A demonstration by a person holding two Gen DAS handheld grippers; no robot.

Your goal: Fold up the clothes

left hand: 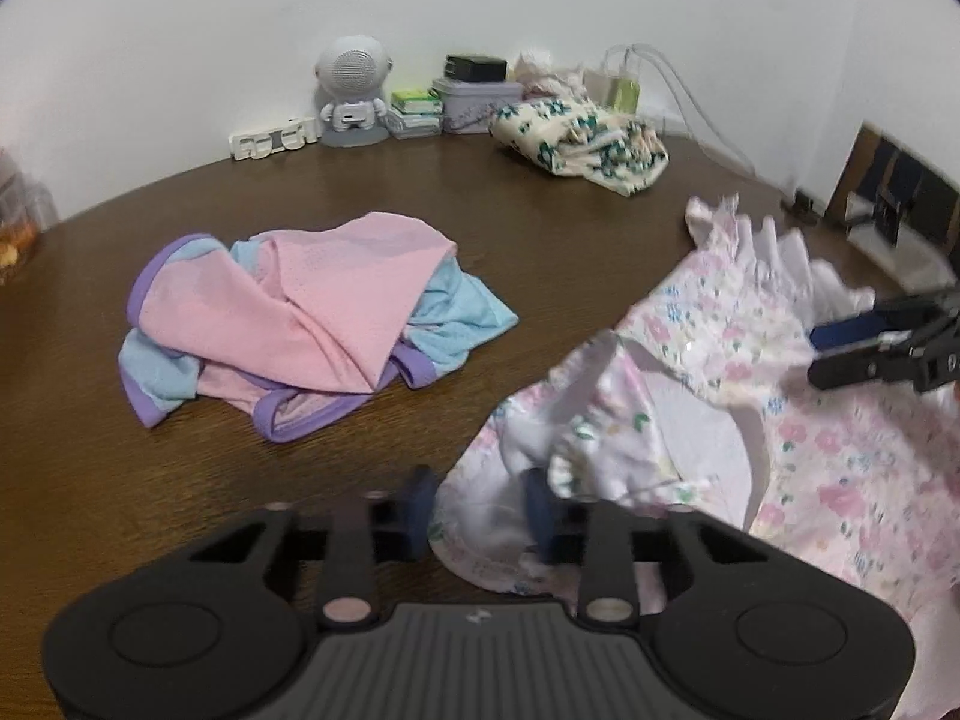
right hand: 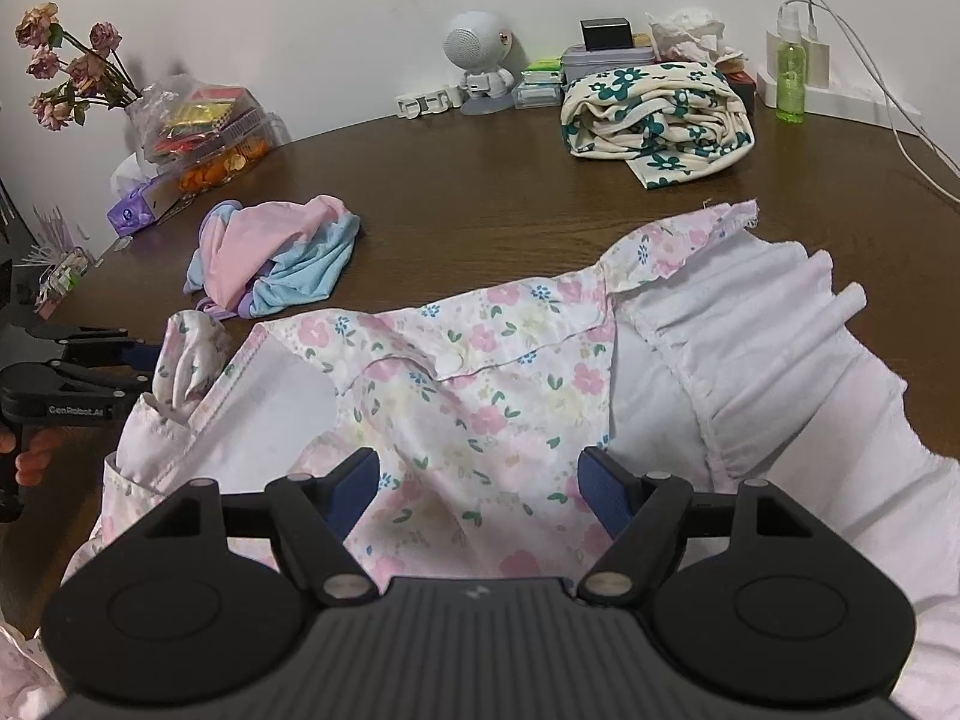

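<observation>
**Floral dress spread at the near edge, both grippers at work on it**

While the pink-and-blue garment (left hand: 300, 324) lies crumpled toward the table's left side and the green-flowered cloth (right hand: 657, 117) sits bundled near the far edge, by the small white robot figure (right hand: 480, 54), the floral dress (right hand: 480, 360) covers the near right part of the brown table (left hand: 540, 210), partly flattened, its white lining turned out on the right.

At the dress's left end, the left gripper (left hand: 480, 504) has bunched fabric at the shoulder between its blue pads; the jaws look narrowed around that ruffle, though whether they truly pinch it I cannot tell for certain. It comes in low and nearly level with the tabletop, fingers of the person's hand (right hand: 30, 456) curled under its handle.

Farther right, the right gripper (right hand: 480, 492) hovers over the middle of the bodice, jaws spread wide, nothing between them, pointing toward the far edge and tilted down at the cloth.

To fold well from here, I judge the dress should be tensioned flat first: take only one layer at the edge, keep both grips level, and pull out the wrinkles around the armhole before any fold is creased.
</observation>
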